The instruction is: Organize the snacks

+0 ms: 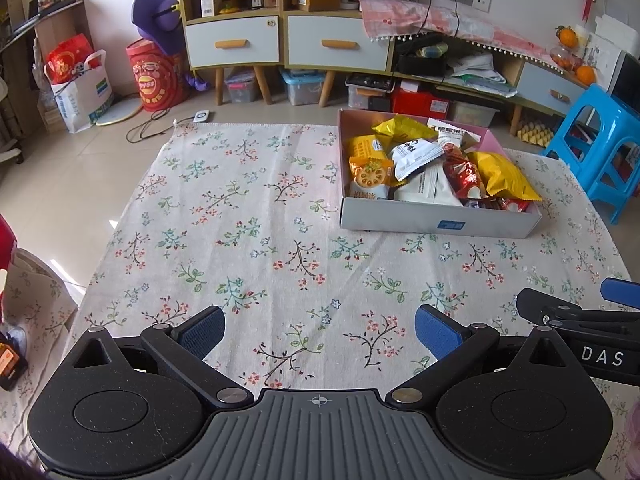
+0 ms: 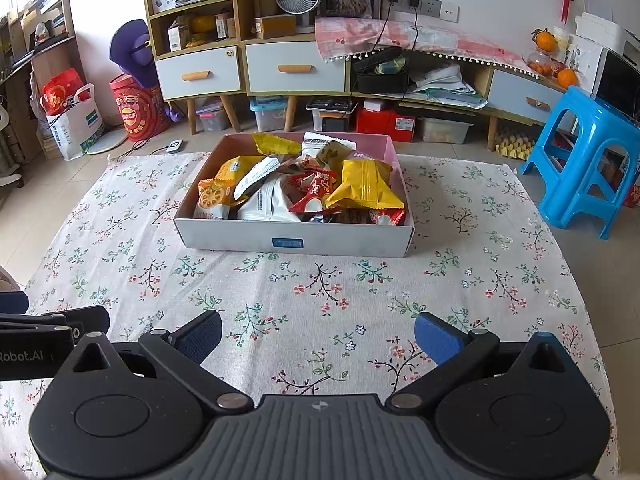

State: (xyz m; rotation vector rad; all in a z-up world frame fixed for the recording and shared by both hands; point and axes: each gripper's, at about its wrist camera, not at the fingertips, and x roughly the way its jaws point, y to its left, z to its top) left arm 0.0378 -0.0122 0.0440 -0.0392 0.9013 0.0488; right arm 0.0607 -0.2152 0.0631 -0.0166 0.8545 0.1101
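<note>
Cloth: a big, thin cloth (image 2: 280, 300) with little flowers and twigs printed on it lay flat over the floor, with a few soft creases.
Box: a flat cardboard box (image 2: 294, 240) with low walls sat on the far part of the cloth, well apart from both grippers. It was grey-white outside with a small blue label, and pink inside.
Snacks: the box was piled full of shiny, crinkly snack packets (image 2: 304, 188), none on the cloth.
Yellow bag: a puffy yellow bag (image 2: 364, 188) lay on the right side of the pile.
White packet: a flat white packet (image 2: 272, 204) with zigzag edges lay in the middle.
Red packet: a shiny red packet (image 2: 314, 194) leaned across the white one.
Cookie packet: an orange packet showing a round cookie (image 2: 212, 196) sat in the near left corner.
Left gripper: the left gripper (image 1: 320, 330) hung over bare cloth, its blue, bumpy fingers (image 1: 202, 330) spread wide and holding nothing.
Right gripper: the right gripper (image 2: 318, 334) hung over bare cloth too, facing the box, its blue fingers (image 2: 436, 336) spread wide and empty.
</note>
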